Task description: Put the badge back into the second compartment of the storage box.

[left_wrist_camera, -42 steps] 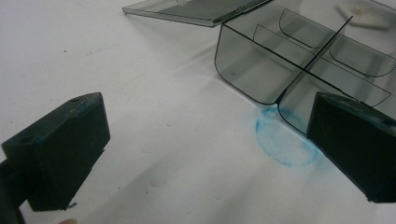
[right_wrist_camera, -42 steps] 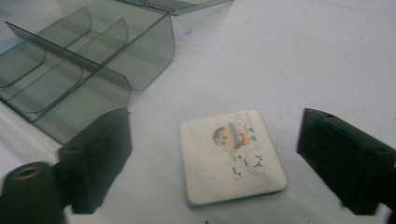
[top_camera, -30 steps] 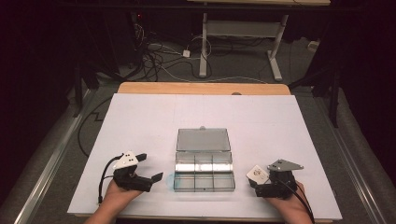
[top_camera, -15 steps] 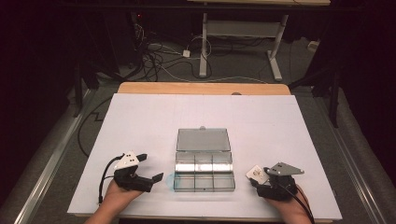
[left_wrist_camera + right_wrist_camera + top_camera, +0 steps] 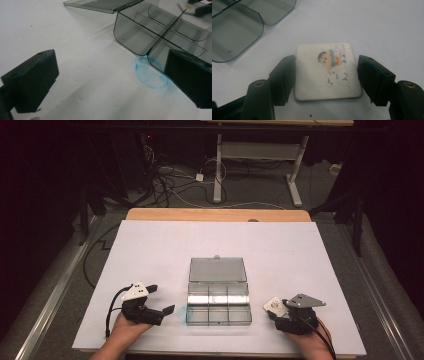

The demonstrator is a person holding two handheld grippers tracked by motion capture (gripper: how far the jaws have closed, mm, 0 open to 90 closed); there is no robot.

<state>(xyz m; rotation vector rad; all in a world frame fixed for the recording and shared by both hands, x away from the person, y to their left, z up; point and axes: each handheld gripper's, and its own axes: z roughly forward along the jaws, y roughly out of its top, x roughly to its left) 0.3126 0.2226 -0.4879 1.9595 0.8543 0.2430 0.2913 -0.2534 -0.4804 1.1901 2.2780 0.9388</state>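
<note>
Here the bench (image 5: 150,245), covered in white, carries a clear smoke-tinted compartment box (image 5: 218,302) with its lid (image 5: 217,269) folded flat behind it, so all six cells stand open from above and appear empty. The right gripper (image 5: 325,75) sits low at the box's right end with its fingers (image 5: 283,77) set wide on either side of a small white square tile (image 5: 328,71) printed with a cartoon figure; the left finger is touching or nearly touching the tile's edge, the right one stands just apart, so the tile lies flat on the bench, not yet clamped. This straddling pose suits a pinch across the tile's two opposite edges, probably ahead of lifting it toward a cell. The left gripper (image 5: 150,307) rests near the box's front left corner, fingers (image 5: 32,80) spread wide and holding nothing, beside a faint blue ring mark (image 5: 151,75) on the bench; from there it could steady the box, though that is only a guess.
</note>
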